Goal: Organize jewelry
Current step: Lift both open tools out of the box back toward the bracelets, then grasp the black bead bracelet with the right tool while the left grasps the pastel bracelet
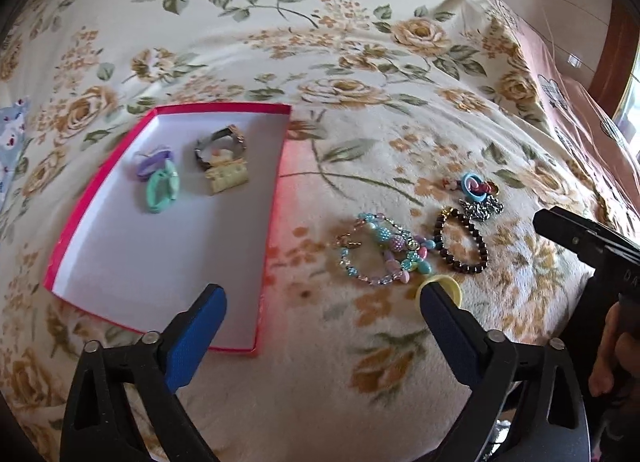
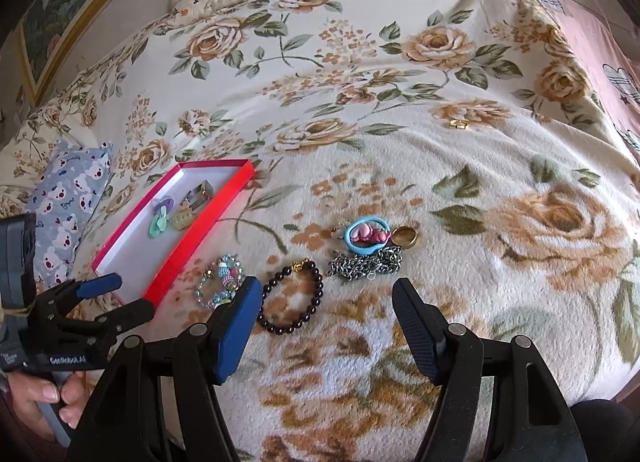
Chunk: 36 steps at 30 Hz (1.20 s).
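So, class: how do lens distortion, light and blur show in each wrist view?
Left wrist view: fisheye bulges the blanket, dark vignette at the corners, the red box casts a pink glow, beads look slightly soft. Right wrist view: same curving, window glare top right, dark bracelet fairly sharp.

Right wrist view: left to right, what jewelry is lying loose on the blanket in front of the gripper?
Pastel bead bracelet → dark bead bracelet → silver chain, with the blue ring just behind it → gold locket.
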Motion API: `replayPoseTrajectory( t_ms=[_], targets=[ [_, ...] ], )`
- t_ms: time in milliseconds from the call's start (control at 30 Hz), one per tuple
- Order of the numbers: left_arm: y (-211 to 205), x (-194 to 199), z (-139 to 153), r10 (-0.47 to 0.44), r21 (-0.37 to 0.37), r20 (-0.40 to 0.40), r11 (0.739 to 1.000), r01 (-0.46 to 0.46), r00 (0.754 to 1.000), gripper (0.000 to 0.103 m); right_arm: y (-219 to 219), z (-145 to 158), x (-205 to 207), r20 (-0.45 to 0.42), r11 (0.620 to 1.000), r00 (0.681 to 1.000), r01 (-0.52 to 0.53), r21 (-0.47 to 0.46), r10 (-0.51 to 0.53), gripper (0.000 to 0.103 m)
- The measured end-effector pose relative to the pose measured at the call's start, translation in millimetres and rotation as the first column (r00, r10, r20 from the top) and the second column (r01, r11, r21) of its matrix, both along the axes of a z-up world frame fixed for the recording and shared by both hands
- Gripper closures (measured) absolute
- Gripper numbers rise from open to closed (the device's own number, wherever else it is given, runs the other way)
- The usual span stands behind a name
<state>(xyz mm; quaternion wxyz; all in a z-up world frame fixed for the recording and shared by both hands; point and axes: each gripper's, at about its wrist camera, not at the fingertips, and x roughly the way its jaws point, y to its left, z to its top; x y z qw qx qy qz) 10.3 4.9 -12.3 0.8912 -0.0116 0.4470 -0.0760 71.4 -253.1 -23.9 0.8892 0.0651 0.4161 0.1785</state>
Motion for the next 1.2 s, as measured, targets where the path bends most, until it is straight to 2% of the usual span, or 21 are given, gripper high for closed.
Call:
replayPoseTrajectory(
  t_ms=[67, 133, 200, 333, 400, 567, 767, 833, 900, 1033, 1200],
  targets=[
    [-4, 8, -4, -0.012, 0.0, -0.013, 1.0, 0.012, 1.0, 0.016, 2, -3, 1, -0.009, 1.0, 1.0, -0.008, 0.0, 0.008, 0.035],
    [-7, 17, -6, -0.038, 0.014, -0.022, 0.999, 0.038, 0.999, 0.03, 4, -7, 3, -0.026, 1.0, 0.999, -0.018, 0.0, 0.018, 0.042],
    [-13, 26, -9, -0.06, 0.035, -0.033, 0.997, 0.061, 0.998, 0.034, 7, -12, 7, -0.047, 1.0, 0.998, -0.028, -0.002, 0.028, 0.052],
    [-22, 44, -16, -0.112, 0.067, -0.057, 0.991, 0.115, 0.992, 0.048, 14, -22, 15, -0.084, 0.999, 0.995, -0.049, -0.009, 0.048, 0.06],
    [-27, 54, -20, -0.136, 0.081, -0.076, 0.987, 0.142, 0.988, 0.051, 19, -26, 17, -0.093, 0.998, 0.994, -0.063, -0.014, 0.061, 0.065],
    [-37, 80, -36, -0.168, 0.136, -0.117, 0.973, 0.184, 0.979, 0.059, 28, -37, 26, -0.126, 0.996, 0.989, -0.085, -0.033, 0.08, 0.067],
    [-49, 97, -55, -0.216, 0.148, -0.158, 0.96, 0.239, 0.964, 0.066, 40, -55, 38, -0.163, 0.99, 0.982, -0.114, -0.082, 0.1, 0.069],
    [-52, 97, -56, -0.241, 0.141, -0.146, 0.955, 0.261, 0.959, 0.081, 44, -56, 39, -0.148, 0.988, 0.983, -0.12, -0.102, 0.104, 0.075],
    [-53, 95, -57, -0.259, 0.131, -0.132, 0.952, 0.276, 0.957, 0.087, 47, -56, 39, -0.134, 0.984, 0.985, -0.124, -0.126, 0.107, 0.096],
    [-46, 91, -53, -0.254, 0.086, -0.109, 0.961, 0.263, 0.961, 0.088, 46, -52, 37, -0.113, 0.985, 0.988, -0.12, -0.123, 0.107, 0.096],
    [-30, 76, -31, -0.231, 0.011, -0.062, 0.973, 0.232, 0.971, 0.088, 40, -30, 34, -0.065, 0.991, 0.993, -0.104, -0.083, 0.099, 0.096]
  ],
)
